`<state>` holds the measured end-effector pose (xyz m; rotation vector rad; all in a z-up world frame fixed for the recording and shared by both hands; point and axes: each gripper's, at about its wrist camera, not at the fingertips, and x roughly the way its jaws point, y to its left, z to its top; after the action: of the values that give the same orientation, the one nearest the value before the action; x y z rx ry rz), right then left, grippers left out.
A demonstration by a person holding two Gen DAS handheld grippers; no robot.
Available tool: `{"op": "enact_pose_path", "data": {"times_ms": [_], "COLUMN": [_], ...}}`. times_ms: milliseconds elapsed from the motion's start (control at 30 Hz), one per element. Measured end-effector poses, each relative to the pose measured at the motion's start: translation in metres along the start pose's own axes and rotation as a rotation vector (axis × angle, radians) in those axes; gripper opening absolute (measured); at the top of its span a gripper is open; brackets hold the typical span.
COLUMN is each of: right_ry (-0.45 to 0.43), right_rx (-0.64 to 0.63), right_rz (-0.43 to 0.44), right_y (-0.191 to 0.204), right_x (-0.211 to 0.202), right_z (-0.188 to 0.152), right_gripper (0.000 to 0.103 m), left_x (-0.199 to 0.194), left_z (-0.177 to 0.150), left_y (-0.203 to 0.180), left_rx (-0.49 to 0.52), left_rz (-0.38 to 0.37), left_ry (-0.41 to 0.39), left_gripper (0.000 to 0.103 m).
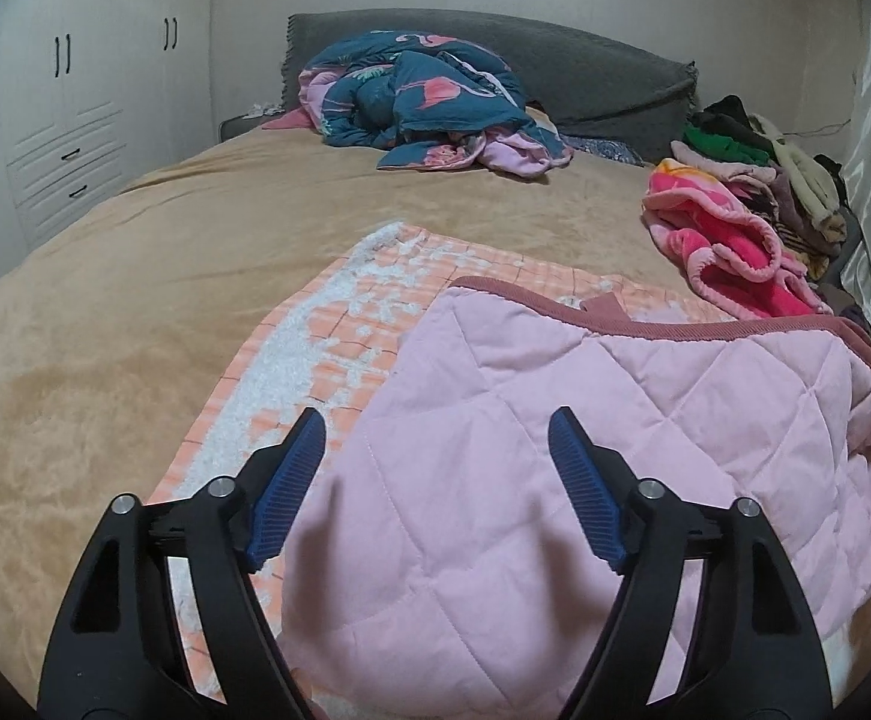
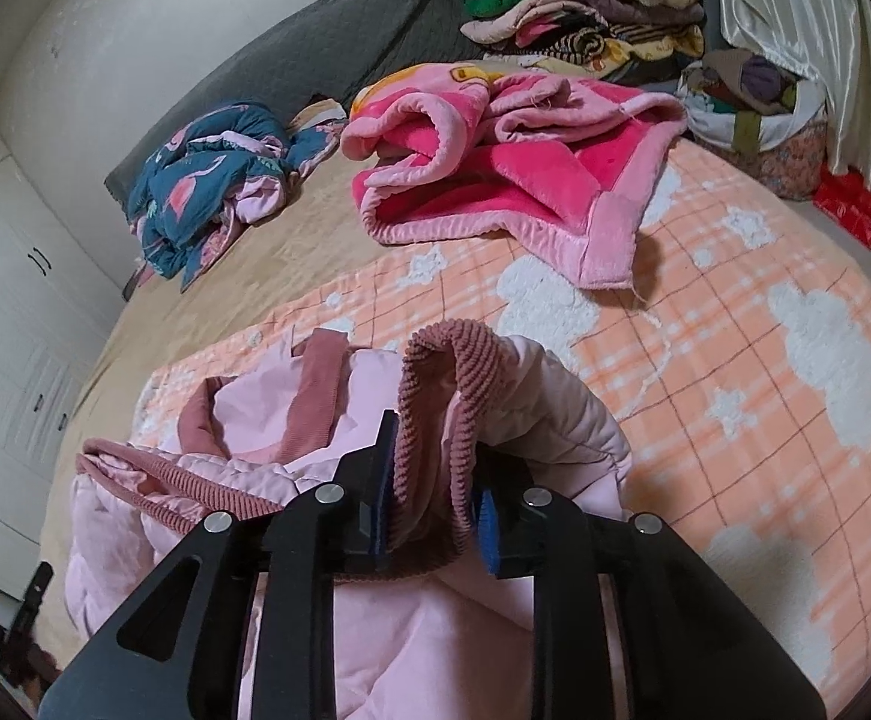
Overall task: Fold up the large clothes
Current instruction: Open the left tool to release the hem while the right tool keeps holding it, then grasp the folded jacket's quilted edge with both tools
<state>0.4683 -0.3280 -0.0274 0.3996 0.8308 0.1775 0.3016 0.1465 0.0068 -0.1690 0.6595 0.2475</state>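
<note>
The pink quilted jacket [image 1: 495, 480] lies at six o'clock on the bed [image 1: 105, 330], spread over an orange checked blanket [image 2: 735, 390]. It looks padded, soft and light, likely to slump and slide, so the ribbed trim [image 2: 435, 408] seems the surest place to take hold. The left hand-held gripper [image 1: 435, 480] hangs above the jacket's quilted panel, jaws spread wide, nothing between the pads. The right hand-held gripper [image 2: 435, 510] sits nearly closed, pinching a fold of that ribbed trim at twelve o'clock from its jaws.
</note>
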Motion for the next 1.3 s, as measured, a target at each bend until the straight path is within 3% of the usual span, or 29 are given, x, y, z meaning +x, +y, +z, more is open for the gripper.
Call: {"op": "enact_pose_path", "data": {"times_ms": [133, 167, 200, 233, 267, 400, 467, 733, 900, 1033, 1100, 1133, 1167, 1200, 1233, 1267, 1300], "right_ry": [0.053, 0.071, 0.093, 0.102, 0.100, 0.086, 0.046, -0.102, -0.069, -0.020, 0.022, 0.040, 0.047, 0.045, 0.024, 0.009, -0.006], "right_rx": [0.029, 0.045, 0.080, 0.107, 0.112, 0.035, -0.019, -0.231, -0.254, -0.246, -0.260, -0.286, -0.306, -0.322, -0.337, -0.351, -0.363], "right_rz": [0.026, 0.058, 0.101, 0.102, 0.077, 0.064, 0.067, -0.023, -0.053, -0.060, -0.058, -0.071, -0.069, -0.068, -0.087, -0.101, -0.116], "right_y": [-0.005, -0.007, -0.009, -0.010, -0.008, 0.005, 0.010, -0.001, -0.022, -0.035, -0.036, -0.034, -0.031, -0.028, -0.024, -0.021, -0.017], "right_x": [-0.001, -0.001, -0.003, -0.006, -0.010, -0.029, -0.045, -0.087, -0.076, -0.053, -0.040, -0.032, -0.028, -0.026, -0.027, -0.027, -0.028], "right_z": [0.002, 0.003, 0.003, 0.002, 0.001, -0.006, -0.015, -0.057, -0.077, -0.083, -0.088, -0.092, -0.095, -0.098, -0.101, -0.102, -0.103], "right_gripper": [0.029, 0.054, 0.069, 0.092, 0.095, 0.094, 0.095, 0.097, 0.097, 0.097, 0.097, 0.091, 0.071, 0.065, 0.058, 0.047, 0.042], "left_x": [-0.001, -0.001, -0.001, -0.002, -0.003, -0.005, -0.007, -0.010, 0.006, 0.027, 0.032, 0.034, 0.036, 0.036, 0.033, 0.030, 0.027], "left_z": [0.000, 0.000, -0.001, 0.000, -0.001, -0.002, -0.002, -0.006, -0.022, -0.042, -0.046, -0.048, -0.048, -0.048, -0.048, -0.046, -0.046], "left_y": [-0.001, -0.001, -0.002, -0.002, -0.002, -0.003, -0.001, 0.023, 0.040, 0.038, 0.040, 0.042, 0.041, 0.038, 0.034, 0.027, 0.020], "left_rx": [0.003, 0.004, 0.004, 0.005, 0.007, 0.014, 0.019, -0.006, -0.009, 0.065, 0.040, 0.017, -0.008, -0.009, 0.001, 0.024, 0.053], "left_rz": [-0.008, -0.008, -0.008, -0.009, -0.010, -0.010, -0.006, -0.017, -0.086, -0.113, -0.156, -0.181, -0.203, -0.216, -0.209, -0.192, -0.178], "left_ry": [0.003, 0.004, 0.005, 0.005, 0.004, 0.006, 0.004, 0.023, 0.089, 0.184, 0.196, 0.204, 0.216, 0.214, 0.196, 0.177, 0.161], "left_gripper": [0.073, 0.074, 0.074, 0.074, 0.075, 0.075, 0.081, 0.088, 0.093, 0.094, 0.094, 0.093, 0.085, 0.073, 0.052, 0.038, 0.029]}}
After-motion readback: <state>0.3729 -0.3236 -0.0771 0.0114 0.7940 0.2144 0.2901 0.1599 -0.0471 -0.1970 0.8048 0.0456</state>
